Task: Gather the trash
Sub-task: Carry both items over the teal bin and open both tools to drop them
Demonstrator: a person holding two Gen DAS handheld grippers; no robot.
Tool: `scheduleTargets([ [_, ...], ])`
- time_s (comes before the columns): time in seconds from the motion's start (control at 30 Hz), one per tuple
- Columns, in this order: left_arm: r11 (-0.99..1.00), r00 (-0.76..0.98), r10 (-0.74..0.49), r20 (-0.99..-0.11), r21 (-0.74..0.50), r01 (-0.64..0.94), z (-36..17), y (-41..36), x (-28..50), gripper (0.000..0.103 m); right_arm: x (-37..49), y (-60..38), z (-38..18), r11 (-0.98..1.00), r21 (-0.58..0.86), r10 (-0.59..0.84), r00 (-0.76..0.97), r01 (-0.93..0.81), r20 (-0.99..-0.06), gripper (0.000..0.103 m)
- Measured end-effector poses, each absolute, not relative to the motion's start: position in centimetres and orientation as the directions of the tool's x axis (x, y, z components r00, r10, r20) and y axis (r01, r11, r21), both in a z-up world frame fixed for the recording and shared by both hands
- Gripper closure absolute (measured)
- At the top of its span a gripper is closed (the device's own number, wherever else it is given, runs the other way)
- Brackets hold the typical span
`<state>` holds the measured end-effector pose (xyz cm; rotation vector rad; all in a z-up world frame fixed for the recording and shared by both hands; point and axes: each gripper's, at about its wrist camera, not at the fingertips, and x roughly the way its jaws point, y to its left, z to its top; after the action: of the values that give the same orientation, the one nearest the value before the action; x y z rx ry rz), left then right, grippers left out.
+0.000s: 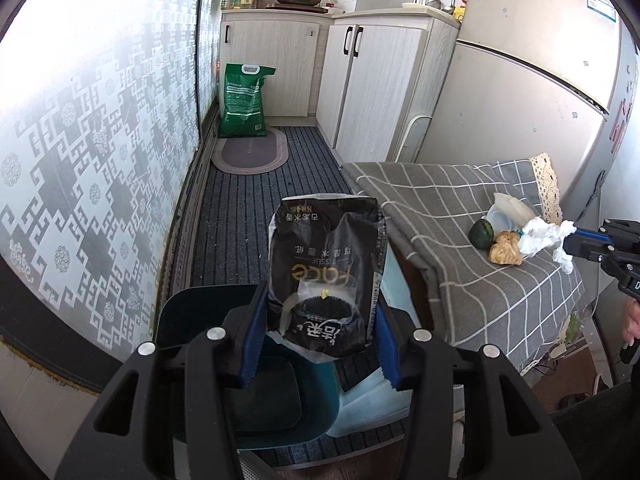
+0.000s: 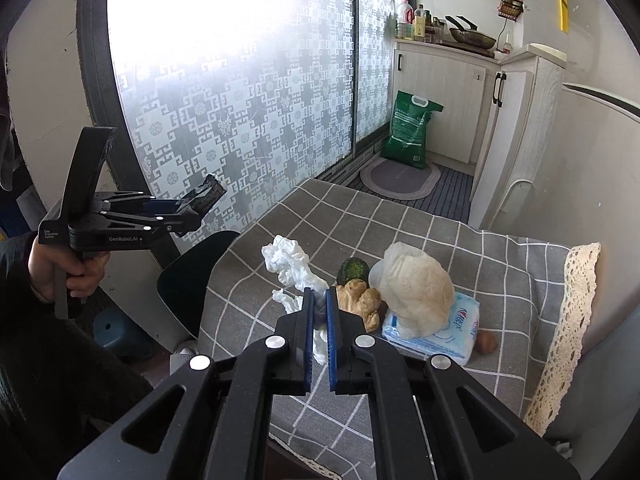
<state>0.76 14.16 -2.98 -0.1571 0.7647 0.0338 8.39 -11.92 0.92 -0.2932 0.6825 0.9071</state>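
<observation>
While the left tool [image 1: 318,344] is gripping a black tissue wrapper [image 1: 326,272] above the teal bin [image 1: 280,412], the right tool [image 2: 319,316] is pinching crumpled white tissue [image 2: 290,266] on the counter [image 2: 420,220]

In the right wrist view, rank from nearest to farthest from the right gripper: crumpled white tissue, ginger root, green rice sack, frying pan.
1. Crumpled white tissue, pinched between the right gripper fingers.
2. Ginger root, just right of the fingertips on the checked tablecloth.
3. Green rice sack, on the floor by the cabinets.
4. Frying pan, on the far counter.
</observation>
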Motion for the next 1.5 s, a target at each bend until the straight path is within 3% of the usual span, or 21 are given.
scheduleTargets([
  [0.27, 0.991, 0.683, 0.055, -0.728, -0.041, -0.124, -4.8, 15.1, -0.7, 0.053, 7.7, -9.9, 2.3, 0.598, 0.063, 0.64, 0.429, -0.799, -0.638, 0.098],
  [0.6, 0.977, 0.71, 0.109, -0.695, -0.058, -0.206, -6.2, 15.3, -0.5, 0.052, 6.2, -7.0, 2.8, 0.576, 0.025, 0.626, 0.421, -0.817, -0.656, 0.098],
  [0.83, 0.97, 0.71, 0.101, -0.697, -0.09, -0.227, -10.0, 17.1, -0.2, 0.053, 5.9, -4.3, 2.5, 0.572, -0.016, 0.6, 0.432, -0.82, -0.673, 0.098],
  [0.93, 0.96, 0.696, 0.042, -0.717, -0.164, -0.226, -11.1, 18.7, -0.2, 0.053, 6.1, -2.8, 1.9, 0.564, -0.043, 0.575, 0.43, -0.824, -0.696, 0.098],
  [1.5, 0.945, 0.554, 0.011, -0.832, -0.172, -0.277, -16.9, 21.0, 0.0, 0.053, 5.2, 8.3, -1.4, 0.498, -0.093, 0.496, 0.372, -0.862, -0.784, 0.098],
])
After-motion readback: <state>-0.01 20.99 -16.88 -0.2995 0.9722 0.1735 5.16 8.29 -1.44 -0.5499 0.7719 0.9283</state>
